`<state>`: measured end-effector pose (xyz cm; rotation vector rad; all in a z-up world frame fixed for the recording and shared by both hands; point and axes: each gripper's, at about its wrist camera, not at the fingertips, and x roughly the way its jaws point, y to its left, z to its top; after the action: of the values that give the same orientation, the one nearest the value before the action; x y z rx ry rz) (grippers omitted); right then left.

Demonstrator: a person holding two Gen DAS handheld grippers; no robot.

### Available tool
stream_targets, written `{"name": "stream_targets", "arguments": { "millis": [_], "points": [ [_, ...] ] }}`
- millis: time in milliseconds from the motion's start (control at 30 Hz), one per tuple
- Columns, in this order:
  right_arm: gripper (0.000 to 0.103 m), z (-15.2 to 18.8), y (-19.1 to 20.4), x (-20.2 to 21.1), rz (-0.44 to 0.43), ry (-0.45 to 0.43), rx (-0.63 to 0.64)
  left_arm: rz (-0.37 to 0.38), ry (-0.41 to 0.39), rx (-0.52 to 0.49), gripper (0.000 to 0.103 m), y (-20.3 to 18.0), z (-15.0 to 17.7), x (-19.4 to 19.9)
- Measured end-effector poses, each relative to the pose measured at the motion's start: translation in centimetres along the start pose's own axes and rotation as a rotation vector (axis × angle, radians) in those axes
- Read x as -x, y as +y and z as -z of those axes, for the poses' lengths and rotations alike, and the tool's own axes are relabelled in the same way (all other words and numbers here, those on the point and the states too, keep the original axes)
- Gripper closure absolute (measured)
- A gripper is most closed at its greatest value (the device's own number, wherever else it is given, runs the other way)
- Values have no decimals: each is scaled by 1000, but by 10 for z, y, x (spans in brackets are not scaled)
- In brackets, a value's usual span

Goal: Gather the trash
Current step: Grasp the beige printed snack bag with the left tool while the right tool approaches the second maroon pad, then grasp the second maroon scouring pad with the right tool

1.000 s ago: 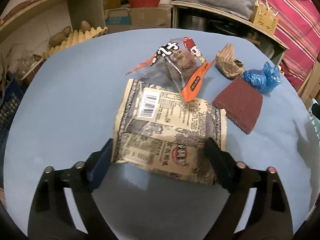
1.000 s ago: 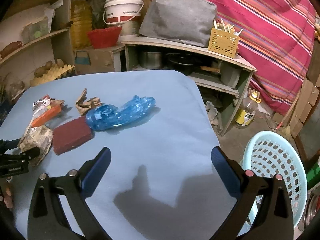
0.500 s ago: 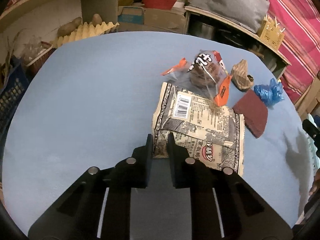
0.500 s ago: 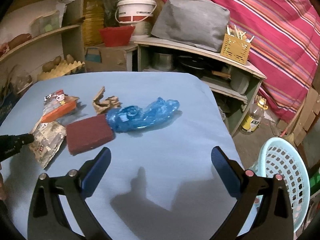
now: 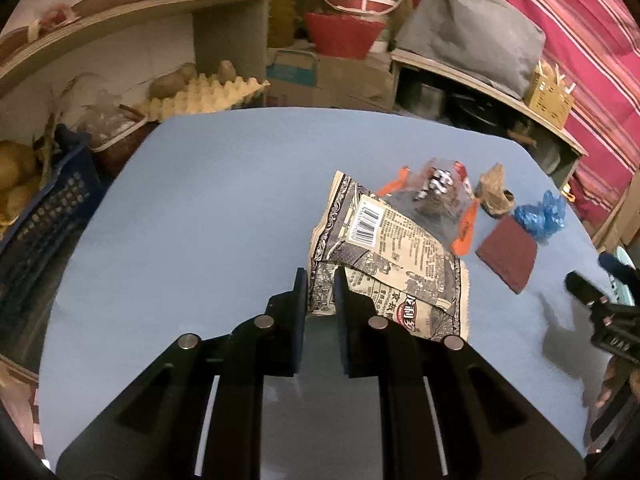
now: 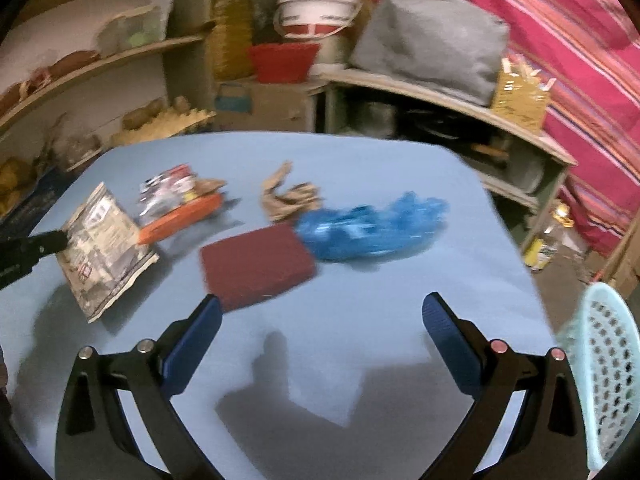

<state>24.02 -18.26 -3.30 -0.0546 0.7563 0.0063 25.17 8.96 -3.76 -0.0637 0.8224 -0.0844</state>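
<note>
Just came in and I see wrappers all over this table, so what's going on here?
A person with a gripper in each hand is clearing trash off the blue table. The left gripper has just closed its fingers on the corner of the beige snack bag. The right gripper is open and empty, above the table near the dark red pad. An orange-edged wrapper, crumpled brown paper and a blue plastic bag lie uncollected. A light blue basket stands beside the table.

A light blue cloth-covered table [image 6: 360, 160] is carrying a clear orange-edged snack packet [image 6: 176, 204], a crumpled brown paper scrap [image 6: 286, 200], a flat dark red pad [image 6: 256, 266] and a crumpled blue plastic bag [image 6: 368, 226] (all lying ahead of the right tool's fingers).
</note>
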Motion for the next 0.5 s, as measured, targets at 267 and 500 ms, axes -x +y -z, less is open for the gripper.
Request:
{"name": "stream_targets", "arguments": {
  "millis": [267, 500],
  "points": [
    [5, -6, 27, -47, -51, 116, 11, -1, -8, 31, 91, 23, -1, 3],
    [5, -13, 32, -74, -61, 178, -12, 6, -4, 44, 91, 26, -6, -2]
  ]
}}
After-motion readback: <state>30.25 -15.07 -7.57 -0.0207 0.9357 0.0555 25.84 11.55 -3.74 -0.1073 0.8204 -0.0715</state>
